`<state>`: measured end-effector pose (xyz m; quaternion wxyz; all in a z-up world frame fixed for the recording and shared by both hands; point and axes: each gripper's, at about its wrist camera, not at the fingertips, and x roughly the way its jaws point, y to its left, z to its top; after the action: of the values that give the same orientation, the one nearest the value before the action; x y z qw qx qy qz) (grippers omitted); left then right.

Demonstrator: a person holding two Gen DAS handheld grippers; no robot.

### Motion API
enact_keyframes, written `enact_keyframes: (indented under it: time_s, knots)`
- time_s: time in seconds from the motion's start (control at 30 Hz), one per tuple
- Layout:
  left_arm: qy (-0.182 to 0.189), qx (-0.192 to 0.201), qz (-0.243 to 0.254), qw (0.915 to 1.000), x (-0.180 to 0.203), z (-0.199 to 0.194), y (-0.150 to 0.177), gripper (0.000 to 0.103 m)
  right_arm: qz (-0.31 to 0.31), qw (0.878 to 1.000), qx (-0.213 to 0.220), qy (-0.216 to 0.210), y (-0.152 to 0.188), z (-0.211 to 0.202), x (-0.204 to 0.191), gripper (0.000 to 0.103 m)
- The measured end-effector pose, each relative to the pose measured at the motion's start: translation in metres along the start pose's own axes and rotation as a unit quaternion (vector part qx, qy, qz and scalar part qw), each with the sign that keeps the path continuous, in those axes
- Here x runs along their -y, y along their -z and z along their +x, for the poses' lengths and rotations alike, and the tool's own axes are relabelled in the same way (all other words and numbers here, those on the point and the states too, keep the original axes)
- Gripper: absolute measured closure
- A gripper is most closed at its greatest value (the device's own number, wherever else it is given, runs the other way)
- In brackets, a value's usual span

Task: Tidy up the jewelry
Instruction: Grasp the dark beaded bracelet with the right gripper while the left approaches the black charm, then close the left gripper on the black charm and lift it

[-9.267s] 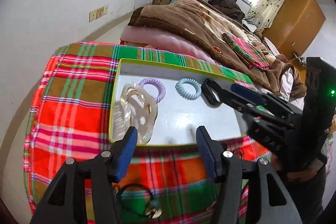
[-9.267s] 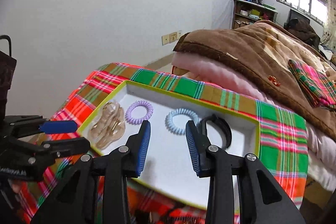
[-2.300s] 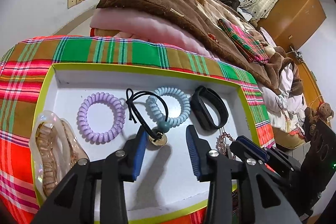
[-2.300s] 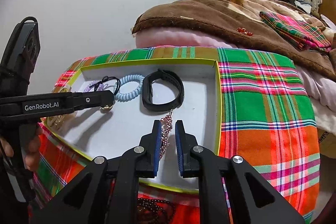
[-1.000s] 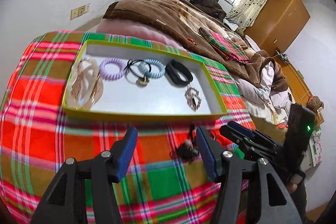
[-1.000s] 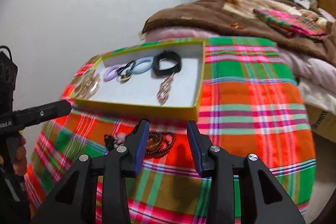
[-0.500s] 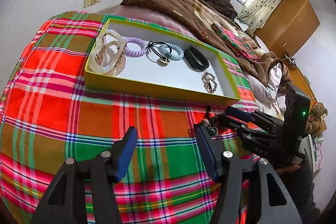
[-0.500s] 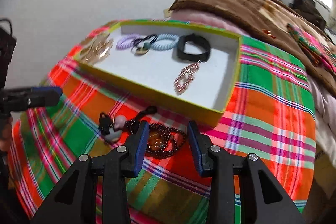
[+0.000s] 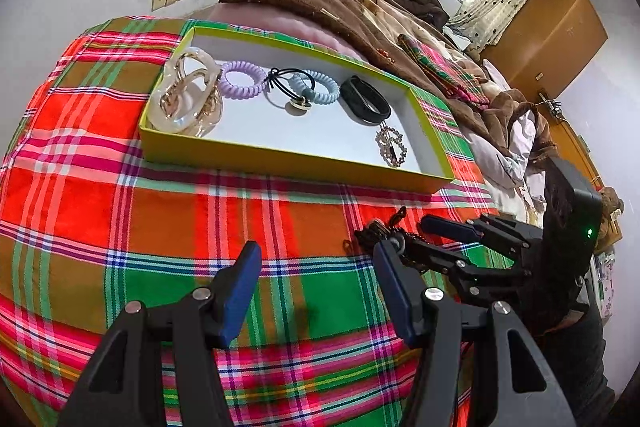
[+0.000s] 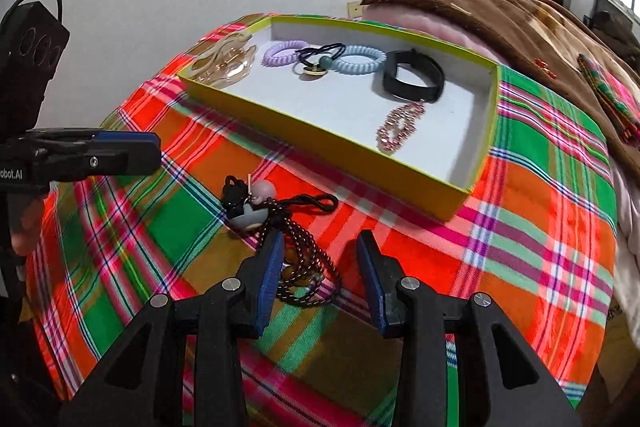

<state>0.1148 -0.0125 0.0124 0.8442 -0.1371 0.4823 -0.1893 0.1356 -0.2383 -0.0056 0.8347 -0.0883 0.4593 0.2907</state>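
right claw (image 10: 320,263) spread wide over the beaded bracelet (image 10: 304,267) on the plaid cloth, outside the tray (image 10: 472,183); left claw (image 9: 316,279) released, empty; tangled hair tie (image 10: 248,203) might drag along.

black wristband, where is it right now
In the right wrist view the black wristband lies in the yellow box, toward its right end, between the blue coil hair tie and the pink beaded bracelet.

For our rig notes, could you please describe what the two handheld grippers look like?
Both are matte black plastic linkages with silver screws and blue finger pads. The left gripper carries white "obot.AI" lettering, three round openings and a black cable loop on its body. The right gripper has a black housing with a small green light.
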Motion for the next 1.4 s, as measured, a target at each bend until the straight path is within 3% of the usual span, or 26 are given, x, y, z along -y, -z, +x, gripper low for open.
enact_keyframes:
  time_s: [0.27, 0.4, 0.57, 0.73, 1.17, 1.4]
  knots:
    - [-0.006, -0.007, -0.001, 1.0, 0.002, 0.003, 0.002, 0.043, -0.031, 0.999, 0.003, 0.034, 0.0, 0.004, -0.014, 0.065]
    - [-0.011, -0.009, -0.001, 0.9999, 0.003, 0.005, 0.0, 0.043, -0.031, 0.999, 0.009, 0.039, 0.006, 0.0, -0.014, 0.083]
    - [-0.013, -0.011, 0.002, 0.9999, 0.007, 0.006, -0.001, 0.043, -0.025, 0.999, 0.016, 0.043, 0.01, -0.003, -0.011, 0.09]
    - [-0.014, -0.015, 0.007, 0.9998, 0.012, 0.01, 0.0, 0.043, -0.01, 0.997, 0.021, 0.067, 0.016, -0.009, -0.009, 0.091]
    - [0.003, -0.037, 0.03, 0.9988, 0.04, 0.034, -0.003, 0.043, 0.083, 0.99, 0.079, 0.08, 0.041, -0.043, 0.018, 0.091]
    - [-0.056, -0.035, 0.061, 0.996, 0.058, 0.054, -0.003, 0.043, 0.104, 0.987, 0.097, 0.077, 0.052, -0.054, 0.02, 0.091]
